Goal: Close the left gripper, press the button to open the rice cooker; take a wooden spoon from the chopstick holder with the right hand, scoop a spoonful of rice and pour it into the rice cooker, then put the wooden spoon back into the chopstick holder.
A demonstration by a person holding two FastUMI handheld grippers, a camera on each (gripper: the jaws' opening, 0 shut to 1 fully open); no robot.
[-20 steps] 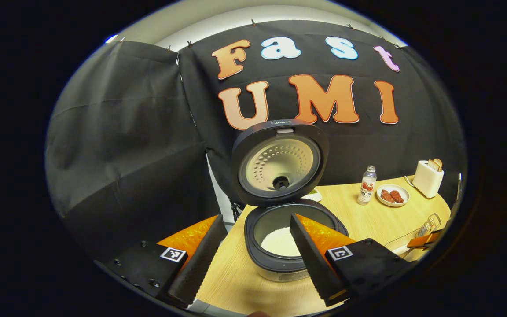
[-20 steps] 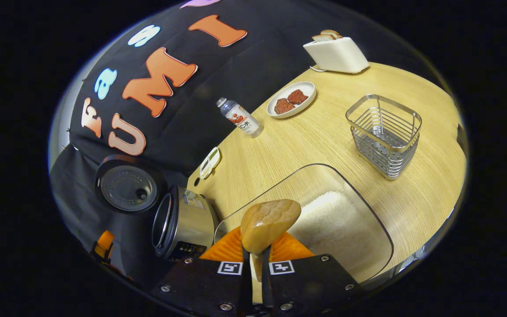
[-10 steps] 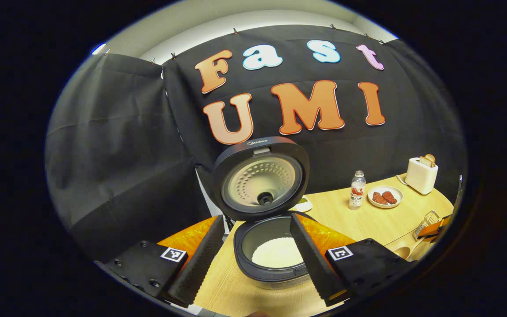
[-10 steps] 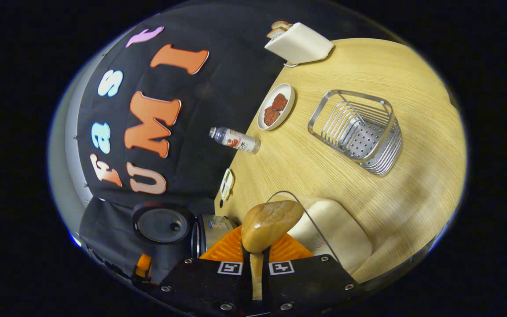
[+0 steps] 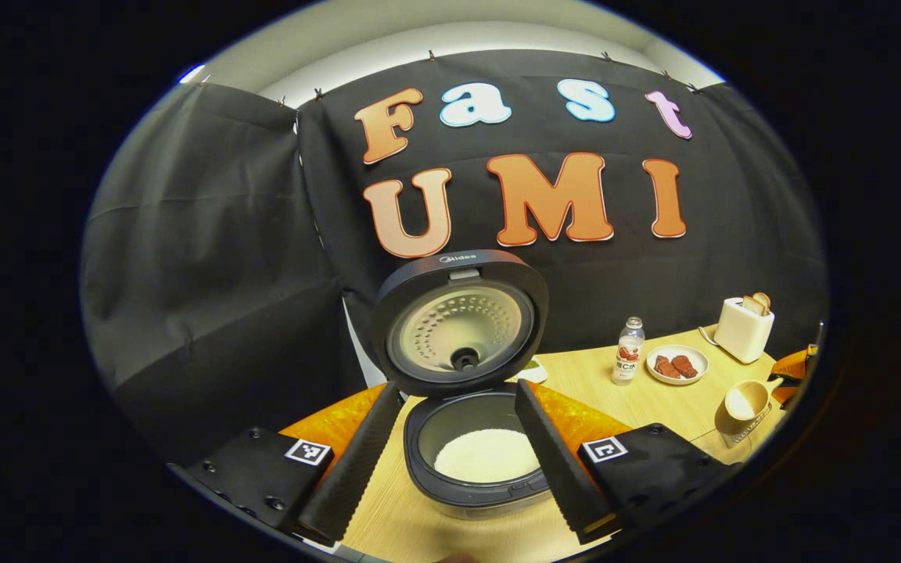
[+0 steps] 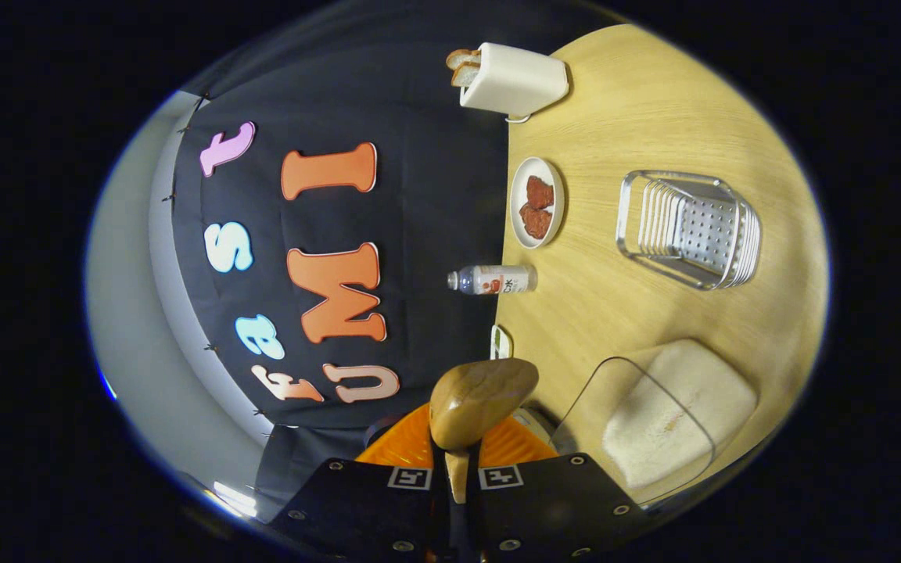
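Now, line by line:
Left gripper (image 5: 450,457): fingers spread wide, holding nothing, hovering in front of the cooker with one finger to each side of the pot's mouth.
Cooker (image 5: 475,461): at the table's left end by the back wall, lid (image 5: 460,322) standing upright and open, white rice (image 5: 486,455) lying in the pot.
Right gripper (image 6: 457,469): fingers pinched narrow on the spoon's handle, rolled so that the table stands on edge in the right gripper view.
Spoon (image 6: 482,400): handle between the right fingers, back of the bowl facing the camera; in the left gripper view it shows at the table's right end, bowl up with white rice in it, over the clear box.
Rice box (image 6: 662,418): clear, at the table's front edge on the right, white rice heaped inside.
Holder (image 6: 689,228): metal wire basket, on the table beyond the rice box, well apart from the cooker.
Table (image 6: 638,117): pale wood.
Back edge: bottle (image 5: 628,351) standing beside a plate (image 5: 677,364) with two brown pieces; toaster (image 5: 743,328) with bread in its slots at the far right corner.
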